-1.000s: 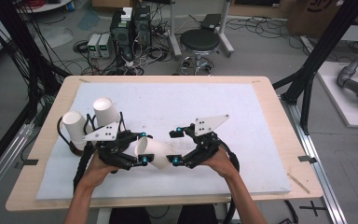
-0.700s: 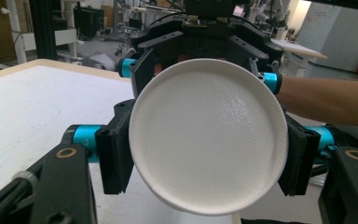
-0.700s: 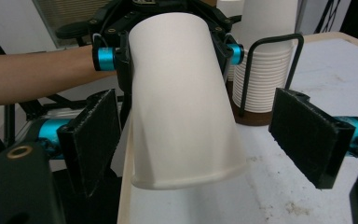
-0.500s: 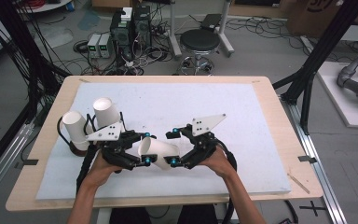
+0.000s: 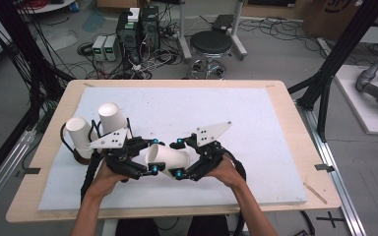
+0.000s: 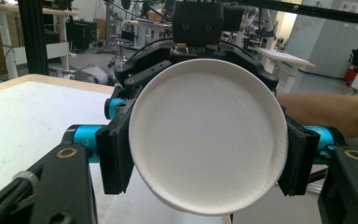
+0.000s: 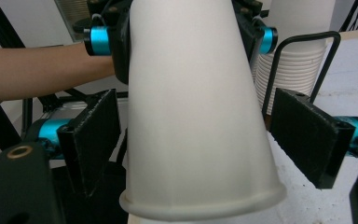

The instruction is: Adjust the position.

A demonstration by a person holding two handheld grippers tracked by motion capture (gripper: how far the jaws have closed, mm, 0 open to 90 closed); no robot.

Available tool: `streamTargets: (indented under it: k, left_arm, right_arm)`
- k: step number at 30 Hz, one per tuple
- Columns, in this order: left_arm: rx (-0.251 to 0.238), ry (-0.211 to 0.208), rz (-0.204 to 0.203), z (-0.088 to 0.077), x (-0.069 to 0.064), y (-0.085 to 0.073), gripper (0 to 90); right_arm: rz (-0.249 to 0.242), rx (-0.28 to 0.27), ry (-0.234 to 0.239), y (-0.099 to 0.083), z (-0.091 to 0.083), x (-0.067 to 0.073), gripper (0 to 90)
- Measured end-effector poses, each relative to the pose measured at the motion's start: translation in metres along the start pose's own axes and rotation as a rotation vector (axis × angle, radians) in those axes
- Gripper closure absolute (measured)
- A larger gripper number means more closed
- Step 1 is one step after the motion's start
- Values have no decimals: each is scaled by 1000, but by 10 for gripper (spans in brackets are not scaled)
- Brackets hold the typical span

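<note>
Holding: one white paper cup (image 5: 167,160) lies on its side in the air, low centre of the high view, between my left gripper (image 5: 142,162) and my right gripper (image 5: 189,164).
Left jaws: clamped on the cup near its closed base; in the left gripper view the base disc (image 6: 208,135) sits between both pads with no gap.
Right jaws: spread apart; in the right gripper view the cup wall (image 7: 196,116) passes between the pads with clear space on each side, the rolled rim at the bottom of the frame.
Risk, crushing: thin paper; I judge that a hard closure near the rim would ovalise or crease it.
Risk, slip: the wall is tapered, so a loose grip could slide towards the narrow end during a handover.
Risk, collision: both grippers are close, so cables or plates may touch.
Neighbours: two cup stacks (image 5: 96,130) in a wire holder, left of frame, just beside my left gripper.
Edges: bench (image 5: 275,88) front edge runs under my forearms.
Open room: white mat (image 5: 256,128) bare to the right and upper centre.
</note>
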State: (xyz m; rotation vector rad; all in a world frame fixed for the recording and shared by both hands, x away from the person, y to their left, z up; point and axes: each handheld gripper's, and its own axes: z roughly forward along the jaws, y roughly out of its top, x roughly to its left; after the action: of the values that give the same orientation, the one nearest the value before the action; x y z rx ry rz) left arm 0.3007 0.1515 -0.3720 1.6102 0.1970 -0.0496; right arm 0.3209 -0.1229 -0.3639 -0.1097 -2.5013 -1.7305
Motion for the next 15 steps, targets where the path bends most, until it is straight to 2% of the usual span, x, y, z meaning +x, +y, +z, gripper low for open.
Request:
streamTargets:
  k: [7, 9, 11, 15]
  left_arm:
    - [-11, -5, 6, -3, -2, 3, 336]
    - [-17, -6, 3, -4, -2, 4, 336]
    - [-18, -7, 6, -4, -2, 4, 336]
    - [-24, -11, 5, -3, -2, 4, 335]
  right_arm:
    - [3, 14, 5, -1, 4, 0, 171]
    - [17, 23, 9, -1, 4, 1, 171]
    - [1, 20, 11, -1, 5, 1, 171]
    - [7, 30, 18, -1, 6, 1, 171]
